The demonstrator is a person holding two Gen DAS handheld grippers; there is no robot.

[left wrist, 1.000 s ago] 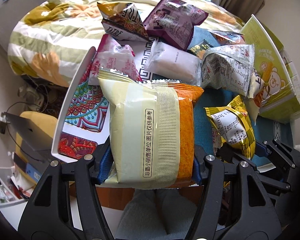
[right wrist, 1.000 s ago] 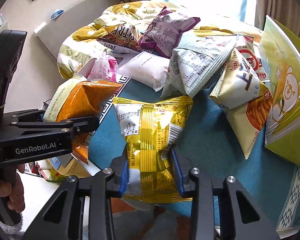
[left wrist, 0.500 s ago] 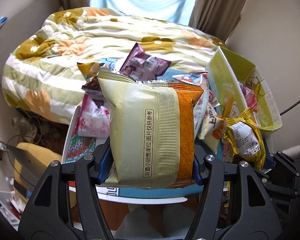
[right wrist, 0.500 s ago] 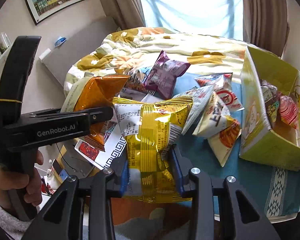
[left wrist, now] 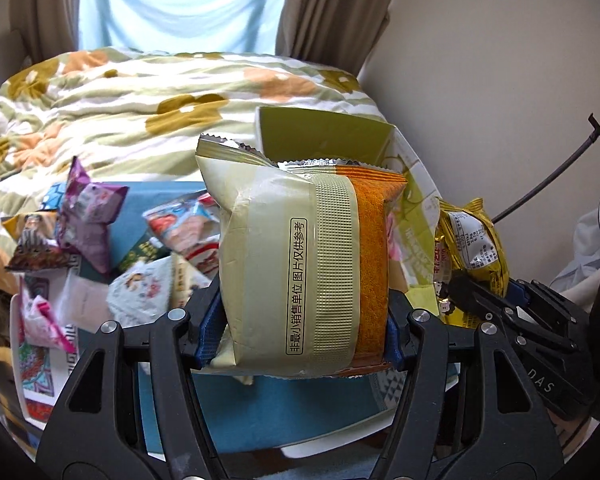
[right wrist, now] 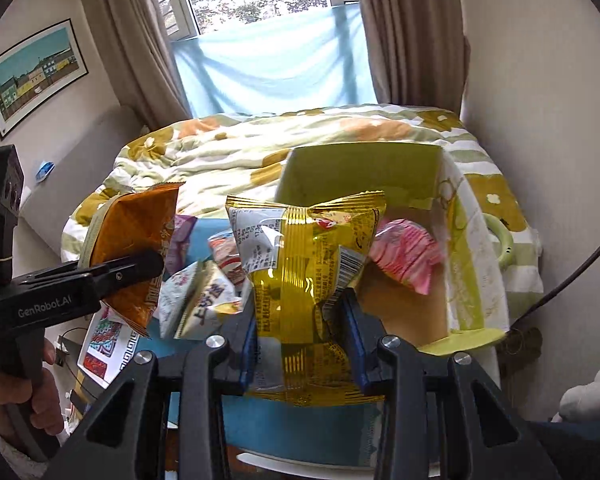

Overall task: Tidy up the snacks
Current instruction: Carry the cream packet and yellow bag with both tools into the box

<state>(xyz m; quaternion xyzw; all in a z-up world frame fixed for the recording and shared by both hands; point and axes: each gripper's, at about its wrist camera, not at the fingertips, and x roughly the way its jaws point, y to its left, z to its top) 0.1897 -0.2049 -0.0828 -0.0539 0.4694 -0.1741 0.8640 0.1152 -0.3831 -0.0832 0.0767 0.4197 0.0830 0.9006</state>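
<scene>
Left wrist view: the left hand-held gripper (left wrist: 304, 332) clamps the lower half of a cream-and-orange snack bag (left wrist: 300, 256), held upright above the desk (left wrist: 260, 412), near the green box (left wrist: 324, 132). Right wrist view: the right hand-held gripper (right wrist: 302, 344) pinches a yellow snack bag (right wrist: 304, 280) at its lower half before the green box (right wrist: 360, 176). Both bags look light, air-filled, crushable and slick; a grip low across the body seems sound.

In the left wrist view the cream-and-orange bag (left wrist: 304, 276) hides most of the green box (left wrist: 324, 132) behind it, and the loose packets (left wrist: 140, 256) left of that bag are blurred. In the right wrist view the yellow bag (right wrist: 304, 280) covers the box's near-left corner, so only part of the pink packet (right wrist: 404, 256) inside shows.
</scene>
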